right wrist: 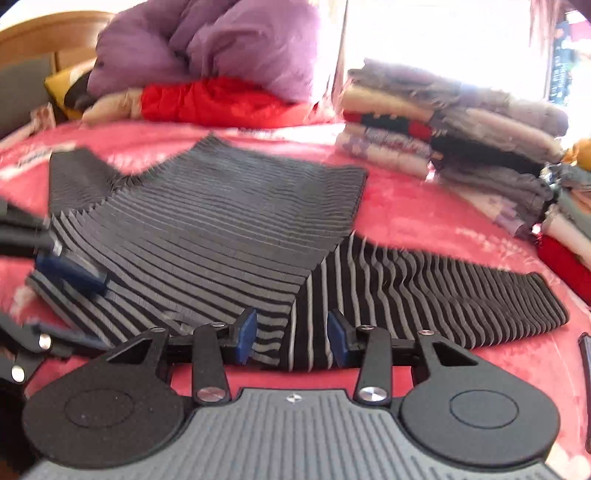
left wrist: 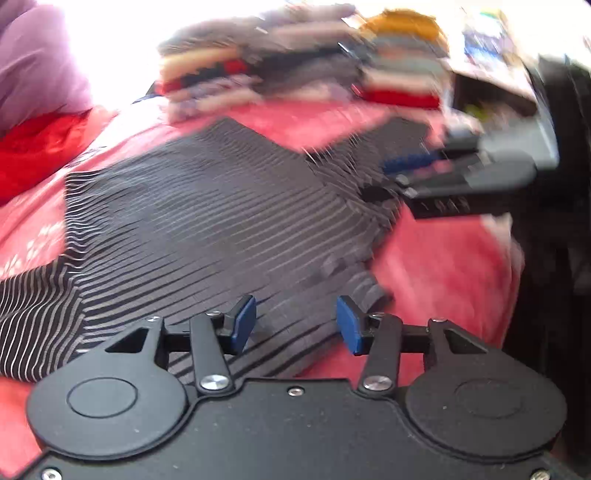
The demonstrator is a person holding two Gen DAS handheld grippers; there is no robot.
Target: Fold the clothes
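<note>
A black top with thin grey stripes (right wrist: 207, 229) lies spread flat on a pink blanket (right wrist: 424, 218). One sleeve (right wrist: 443, 295) stretches out to the right. My right gripper (right wrist: 291, 336) hovers open over the near edge where the sleeve meets the body, and its blue pads do not press the cloth. In the left wrist view the same top (left wrist: 207, 221) fills the middle. My left gripper (left wrist: 295, 325) stands open over its near hem. The right gripper's blue pad (left wrist: 410, 162) shows at the far right side of the top. Both views are motion-blurred.
Stacks of folded clothes (right wrist: 443, 136) stand at the back right of the bed, also seen as the folded stacks (left wrist: 295, 66). A purple duvet (right wrist: 207, 48) and a red cloth (right wrist: 214, 99) lie behind the top. A wooden headboard (right wrist: 55, 33) is at the far left.
</note>
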